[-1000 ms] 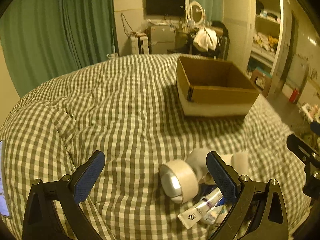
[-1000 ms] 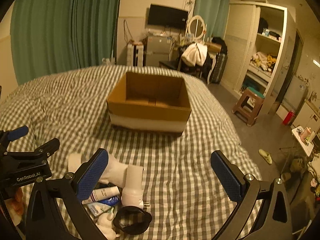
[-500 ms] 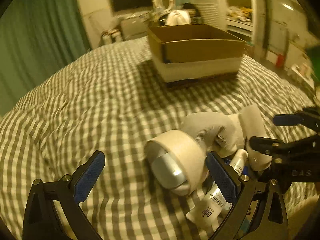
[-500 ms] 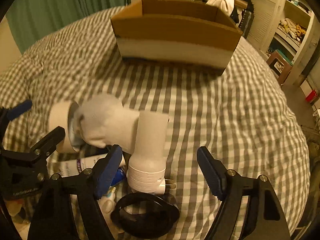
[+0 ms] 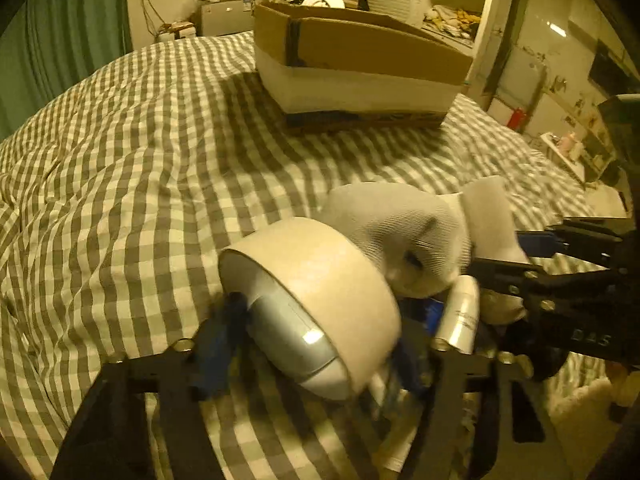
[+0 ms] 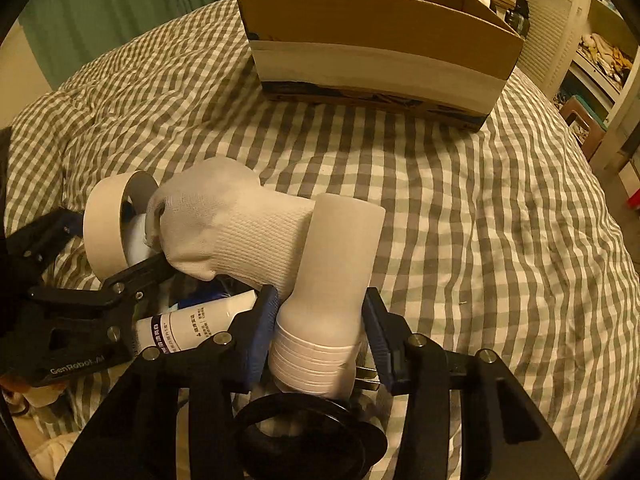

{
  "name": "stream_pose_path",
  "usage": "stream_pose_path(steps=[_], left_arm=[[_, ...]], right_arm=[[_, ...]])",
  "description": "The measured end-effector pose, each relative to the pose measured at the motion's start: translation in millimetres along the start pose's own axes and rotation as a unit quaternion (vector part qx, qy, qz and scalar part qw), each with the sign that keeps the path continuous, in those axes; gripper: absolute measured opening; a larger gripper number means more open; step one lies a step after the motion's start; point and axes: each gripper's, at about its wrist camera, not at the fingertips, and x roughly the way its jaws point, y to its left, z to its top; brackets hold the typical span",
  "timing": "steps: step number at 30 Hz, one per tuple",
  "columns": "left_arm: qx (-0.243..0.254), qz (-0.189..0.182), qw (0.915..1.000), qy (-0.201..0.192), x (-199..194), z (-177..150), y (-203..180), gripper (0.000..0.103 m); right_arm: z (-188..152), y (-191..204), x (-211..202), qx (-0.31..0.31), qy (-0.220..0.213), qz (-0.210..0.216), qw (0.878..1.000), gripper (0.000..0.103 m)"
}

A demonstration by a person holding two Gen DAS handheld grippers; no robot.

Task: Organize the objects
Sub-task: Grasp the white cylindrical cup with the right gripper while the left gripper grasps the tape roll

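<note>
Here we see the right gripper (image 6: 320,330) with its jaws closing on the white plug-in device (image 6: 328,292); the blue pads (image 6: 260,332) stand at either side of its ribbed base, seemingly touching it, though we cannot tell whether they press yet. The left gripper (image 5: 316,344) straddles the roll of tape (image 5: 320,300), its jaws likewise closing, blurred, so that contact cannot be judged. Against the tape leans a grey-white sock (image 6: 228,232), which also touches the plug-in device. Beneath the sock lie a white tube (image 6: 192,324) and a silver tube (image 5: 460,312). A black ring (image 6: 308,436) lies just below the device. All rest on the checked bedcover (image 6: 460,220). Farther off on the bedcover stands the open cardboard box (image 6: 376,44).
</note>
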Motion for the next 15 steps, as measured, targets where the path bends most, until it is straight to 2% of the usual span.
stream_pose_path(steps=[4, 5, 10, 13, 15], left_arm=[[0.033, 0.010, 0.9993, -0.010, -11.5, 1.8, -10.6, 0.040], [0.036, 0.009, 0.9992, -0.011, -15.5, 2.2, -12.0, 0.031], [0.036, 0.000, 0.9993, 0.009, -29.4, 7.4, -11.6, 0.027], [0.044, -0.011, 0.9990, 0.008, -41.0, 11.5, -11.4, 0.025], [0.047, -0.018, 0.9987, 0.002, -50.7, 15.4, -11.1, 0.011]], right_arm=[[3.2, -0.7, -6.7, -0.003, -0.011, -0.011, 1.000, 0.043], [3.7, -2.0, -11.2, -0.002, -0.017, -0.013, 1.000, 0.043], [7.2, -3.9, -27.0, -0.003, -0.036, -0.020, 0.999, 0.043], [8.5, -4.0, -35.8, -0.005, -0.045, -0.024, 0.999, 0.043], [9.8, -3.4, -42.8, -0.005, -0.049, -0.021, 0.999, 0.043]])
